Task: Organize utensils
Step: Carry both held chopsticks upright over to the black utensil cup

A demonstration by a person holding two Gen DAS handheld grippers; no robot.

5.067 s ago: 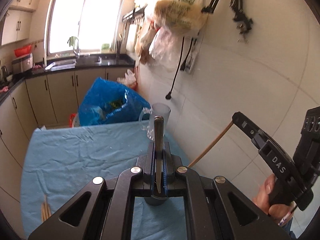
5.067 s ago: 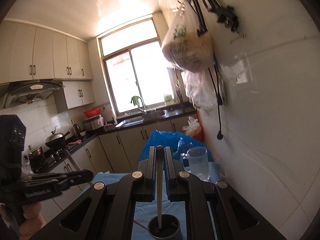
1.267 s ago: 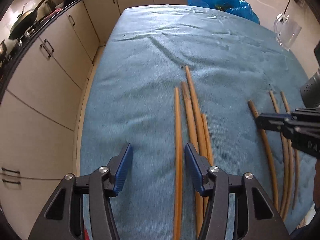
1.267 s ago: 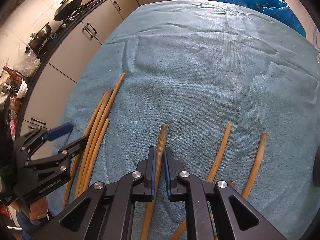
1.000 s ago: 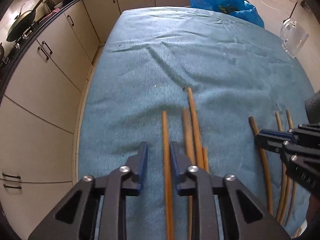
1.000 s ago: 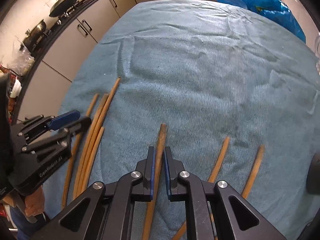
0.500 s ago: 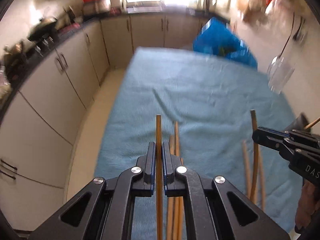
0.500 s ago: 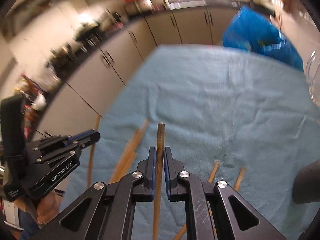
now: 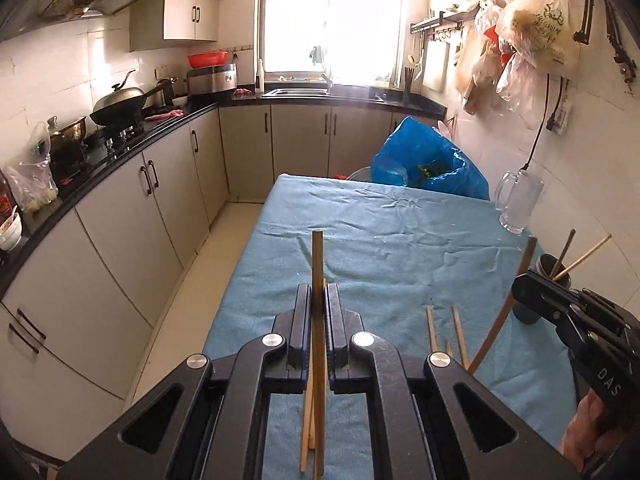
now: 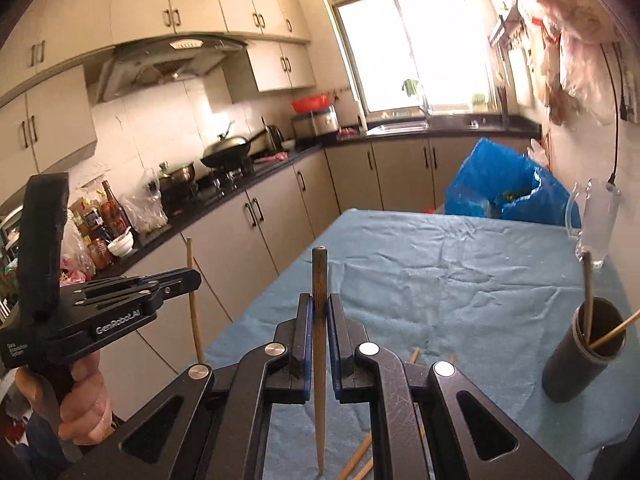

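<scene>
Tools both clamped — left tool (image 9: pixel 318 300) chopstick (image 9: pixel 318 264), right tool (image 10: pixel 319 312) darker chopstick (image 10: pixel 319 280).

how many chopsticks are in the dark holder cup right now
2. A dark chopstick stands nearly upright at the left side of the holder cup. A pale chopstick leans out over its right rim. Shorter ones inside may be hidden.

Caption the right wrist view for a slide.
Right gripper holds a chopstick upright above the blue tablecloth.
</scene>
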